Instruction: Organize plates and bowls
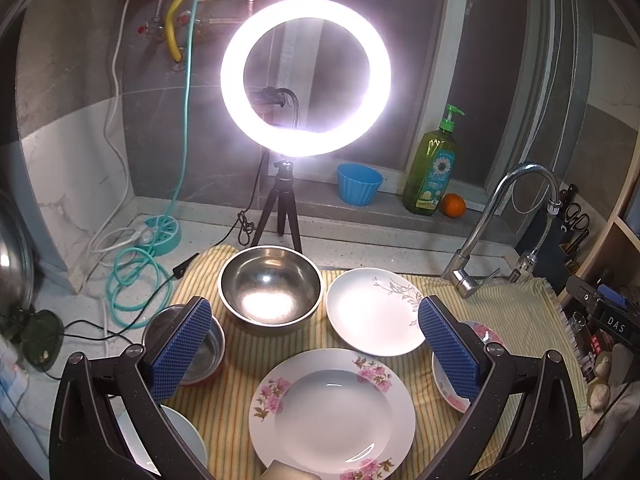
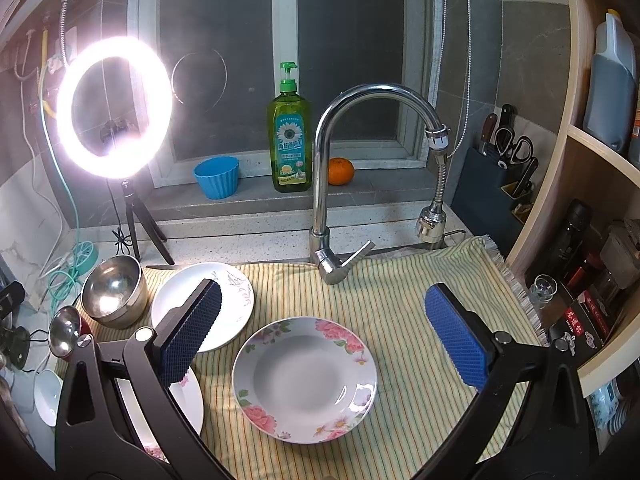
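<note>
My left gripper (image 1: 316, 350) is open and empty, above a pink-flowered plate (image 1: 332, 412) on the striped cloth (image 1: 512, 312). Behind it stand a large steel bowl (image 1: 271, 289) and a white plate with a grey leaf print (image 1: 374, 312). A small steel bowl (image 1: 200, 344) sits behind its left finger, a white bowl (image 1: 184, 436) below it. My right gripper (image 2: 324, 336) is open and empty, above a deep floral plate (image 2: 305, 380). The leaf plate (image 2: 224, 300), large steel bowl (image 2: 114, 292), small steel bowl (image 2: 66, 330) and pink-flowered plate (image 2: 188, 400) lie to its left.
A lit ring light on a tripod (image 1: 306, 76) stands behind the cloth. A faucet (image 2: 332, 184) rises at the cloth's back edge. A green soap bottle (image 2: 290, 140), blue cup (image 2: 217, 178) and orange (image 2: 341, 171) sit on the sill. Cables (image 1: 132, 280) lie left. Shelves (image 2: 592, 216) stand right.
</note>
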Demonstrator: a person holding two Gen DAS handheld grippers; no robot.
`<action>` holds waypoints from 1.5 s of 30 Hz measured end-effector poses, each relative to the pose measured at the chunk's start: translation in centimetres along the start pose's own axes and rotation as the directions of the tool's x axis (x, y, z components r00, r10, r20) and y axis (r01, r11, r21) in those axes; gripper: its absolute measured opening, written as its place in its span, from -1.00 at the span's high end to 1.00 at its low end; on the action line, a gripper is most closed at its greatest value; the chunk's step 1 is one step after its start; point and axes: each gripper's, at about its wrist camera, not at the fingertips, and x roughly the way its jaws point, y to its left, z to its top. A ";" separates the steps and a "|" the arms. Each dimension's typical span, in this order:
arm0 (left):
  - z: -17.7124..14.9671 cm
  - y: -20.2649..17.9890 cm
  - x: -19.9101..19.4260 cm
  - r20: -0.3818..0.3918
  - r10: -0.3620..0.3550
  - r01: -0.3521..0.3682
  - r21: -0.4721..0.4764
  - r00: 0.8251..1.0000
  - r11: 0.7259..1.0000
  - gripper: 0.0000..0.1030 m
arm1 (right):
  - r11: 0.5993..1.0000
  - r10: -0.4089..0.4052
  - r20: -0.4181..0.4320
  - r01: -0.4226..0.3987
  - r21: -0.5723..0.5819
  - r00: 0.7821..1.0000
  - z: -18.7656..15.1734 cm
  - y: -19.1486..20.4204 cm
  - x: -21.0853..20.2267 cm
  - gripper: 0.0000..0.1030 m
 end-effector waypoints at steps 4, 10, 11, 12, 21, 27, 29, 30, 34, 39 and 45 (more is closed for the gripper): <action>0.1 0.0 0.2 -0.004 -0.006 0.006 0.003 1.000 1.000 -0.99 | 1.000 0.000 -0.001 0.000 -0.001 1.000 0.0 0.0 0.1 -1.00; 0.0 -0.1 0.4 -0.009 -0.008 0.008 0.000 1.000 1.000 -0.99 | 1.000 -0.002 -0.007 0.002 0.003 1.000 -0.1 -0.1 0.5 -1.00; 0.0 -0.1 0.5 -0.010 -0.008 0.008 -0.001 1.000 1.000 -0.99 | 1.000 -0.001 -0.006 0.001 0.003 1.000 -0.1 -0.1 0.5 -1.00; 0.0 -0.1 0.6 -0.010 -0.007 0.007 -0.001 1.000 1.000 -0.99 | 1.000 -0.001 -0.007 0.001 0.004 1.000 -0.2 -0.2 0.6 -1.00; 0.1 -0.1 0.8 -0.015 -0.011 0.011 -0.002 1.000 1.000 -0.99 | 1.000 0.001 -0.012 -0.001 0.007 1.000 -0.4 -0.2 0.9 -1.00; 0.1 -0.1 1.0 -0.016 -0.011 0.011 -0.005 1.000 1.000 -0.99 | 1.000 0.001 -0.015 -0.001 0.009 1.000 -0.4 -0.2 1.2 -1.00; 0.2 0.0 1.1 -0.016 -0.009 0.009 -0.009 1.000 1.000 -0.99 | 1.000 0.003 -0.017 -0.003 0.008 1.000 -0.5 -0.3 1.2 -1.00; 0.2 0.1 1.2 -0.017 -0.009 0.009 -0.011 1.000 1.000 -0.99 | 1.000 0.002 -0.017 -0.002 0.008 1.000 -0.4 -0.2 1.2 -1.00; 0.2 0.1 1.2 -0.016 -0.010 0.010 -0.009 1.000 1.000 -0.99 | 1.000 0.002 -0.017 -0.002 0.009 1.000 -0.5 -0.2 1.2 -1.00; 0.2 0.2 1.3 -0.020 -0.011 0.011 -0.011 1.000 1.000 -0.99 | 1.000 0.002 -0.019 -0.002 0.008 1.000 -0.4 -0.1 1.3 -1.00; 0.0 0.1 1.5 -0.027 -0.015 0.015 -0.008 1.000 1.000 -0.99 | 1.000 0.003 -0.025 -0.003 0.009 1.000 -0.6 -0.1 1.6 -1.00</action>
